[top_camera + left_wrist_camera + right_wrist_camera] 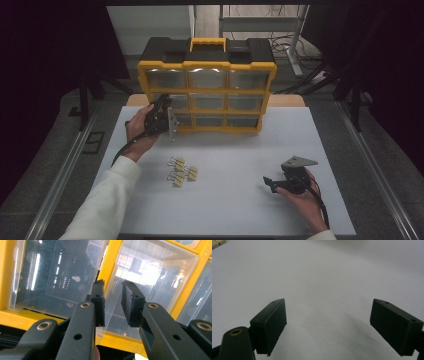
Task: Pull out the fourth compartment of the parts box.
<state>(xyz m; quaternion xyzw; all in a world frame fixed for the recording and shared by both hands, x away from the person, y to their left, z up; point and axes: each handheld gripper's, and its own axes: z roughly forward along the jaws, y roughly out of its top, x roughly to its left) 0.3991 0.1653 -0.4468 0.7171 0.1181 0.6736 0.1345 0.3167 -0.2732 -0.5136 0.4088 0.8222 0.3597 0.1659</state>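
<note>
At twelve o'clock on the white table (230, 200): a yellow-and-black drawer cabinet (207, 82) stands upright, its clear drawers facing the person.
Left gripper (161, 107): held up at about ten o'clock against the cabinet's left column, at the middle-row drawer (140, 290).
Left jaws: in the left gripper view they stand narrowly apart, one on each side of the clear front edge of that drawer; whether the pads actually press on the plastic cannot be told.
Neighbouring drawer (50, 277): clear, seated in the yellow frame on the left of that view.
Binder clips (181, 170): a small cluster of yellow clips lying on the table near its centre, at roughly seven o'clock from the cabinet, apart from both grippers.
Right gripper (272, 182): resting low over the table at about four o'clock, pointing towards the clips and well apart from them.
Right jaws: spread wide, released, with bare table between them in the right gripper view.
Left sleeve (107, 200): white, coming in from the bottom edge.
</note>
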